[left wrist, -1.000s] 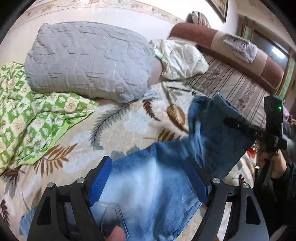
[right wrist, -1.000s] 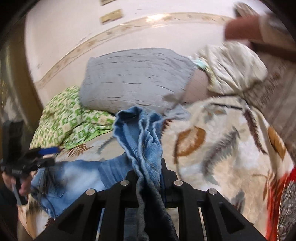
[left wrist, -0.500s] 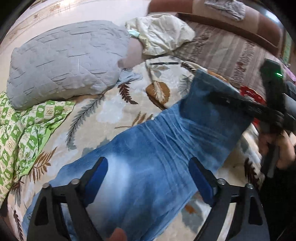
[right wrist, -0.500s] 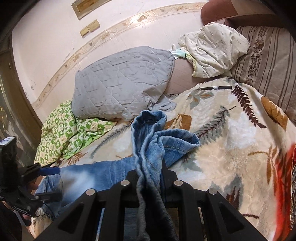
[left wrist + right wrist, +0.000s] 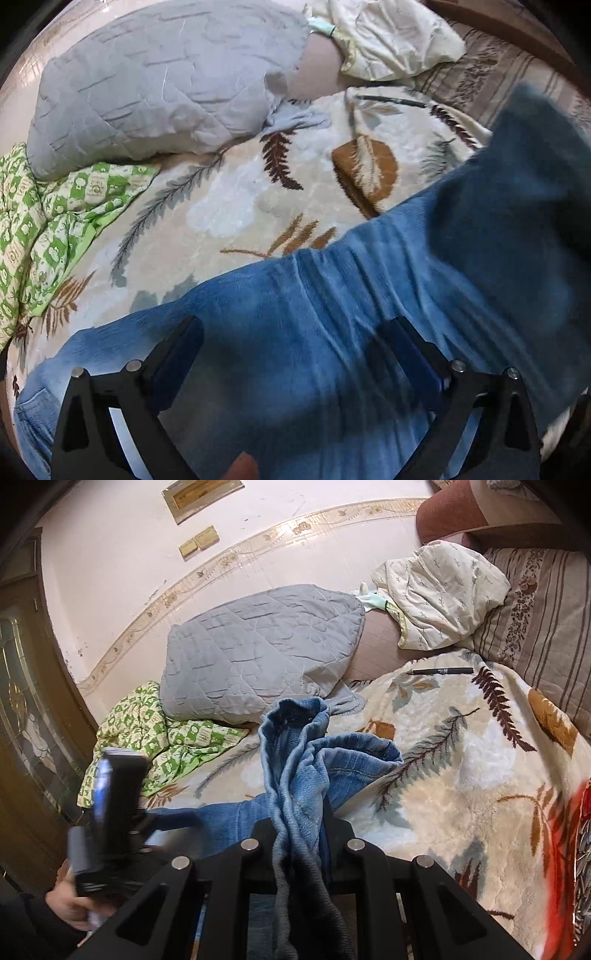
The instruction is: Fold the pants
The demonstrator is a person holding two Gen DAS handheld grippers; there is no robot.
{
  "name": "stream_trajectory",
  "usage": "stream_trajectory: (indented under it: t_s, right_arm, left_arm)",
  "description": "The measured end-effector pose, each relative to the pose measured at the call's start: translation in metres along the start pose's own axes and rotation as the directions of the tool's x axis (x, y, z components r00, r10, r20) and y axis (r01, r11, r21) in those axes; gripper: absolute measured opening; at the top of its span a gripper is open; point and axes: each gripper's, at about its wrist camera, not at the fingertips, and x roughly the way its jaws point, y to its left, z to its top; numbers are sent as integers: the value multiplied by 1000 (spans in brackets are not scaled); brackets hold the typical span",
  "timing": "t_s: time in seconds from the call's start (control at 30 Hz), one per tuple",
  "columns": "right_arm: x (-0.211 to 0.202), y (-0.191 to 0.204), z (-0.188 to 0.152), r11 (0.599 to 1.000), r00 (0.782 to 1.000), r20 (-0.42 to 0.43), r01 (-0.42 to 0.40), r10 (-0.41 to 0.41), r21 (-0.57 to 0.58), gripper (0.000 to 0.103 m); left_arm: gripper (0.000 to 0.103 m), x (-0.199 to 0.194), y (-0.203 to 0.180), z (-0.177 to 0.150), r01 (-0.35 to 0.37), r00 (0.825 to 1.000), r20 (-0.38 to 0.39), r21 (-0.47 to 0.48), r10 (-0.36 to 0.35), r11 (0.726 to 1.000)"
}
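Blue jeans (image 5: pixel 332 314) lie stretched across a leaf-patterned blanket (image 5: pixel 258 206). My left gripper (image 5: pixel 291 350) is open just above the faded thigh part, its blue pads on either side of the cloth. My right gripper (image 5: pixel 299 819) is shut on the bunched leg hems (image 5: pixel 295 760) and holds them up off the blanket. In the left wrist view that lifted end shows dark and blurred at the right (image 5: pixel 517 206). The left gripper also shows blurred in the right wrist view (image 5: pixel 114 812).
A grey quilted pillow (image 5: pixel 258 657) and a green patterned cloth (image 5: pixel 155 731) lie at the back left. A cream pillow (image 5: pixel 439 590), a black pen (image 5: pixel 441 671) and a striped sofa cushion (image 5: pixel 539 616) are at the back right. A wooden door (image 5: pixel 29 720) stands left.
My left gripper has dropped closer onto the jeans. My right gripper has carried the hems toward the left gripper; the lifted end now looms larger in the left view.
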Motion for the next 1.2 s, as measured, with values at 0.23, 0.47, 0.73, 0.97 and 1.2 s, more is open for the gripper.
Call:
stream_trajectory:
  t_s: [0.23, 0.47, 0.73, 0.97, 1.2]
  right_arm:
    - [3, 15, -4, 999, 1000, -18, -9, 8, -45, 15]
    - [-3, 29, 4, 997, 1000, -1, -15, 15, -79, 15]
    - [18, 82, 3, 988, 998, -61, -33, 24, -152, 15]
    - [60, 149, -15, 968, 989, -140, -69, 36, -240, 15]
    - [95, 202, -55, 936, 973, -228, -105, 27, -336, 15]
  left_arm:
    - [103, 28, -6, 5, -43, 998, -37, 3, 43, 999]
    - [103, -16, 29, -4, -18, 998, 52, -84, 23, 996]
    - [103, -109, 120, -59, 6, 982, 185, -290, 49, 957]
    - [103, -140, 180, -122, 66, 969, 241, -475, 58, 877]
    - [103, -151, 214, -156, 97, 958, 277, -546, 69, 832]
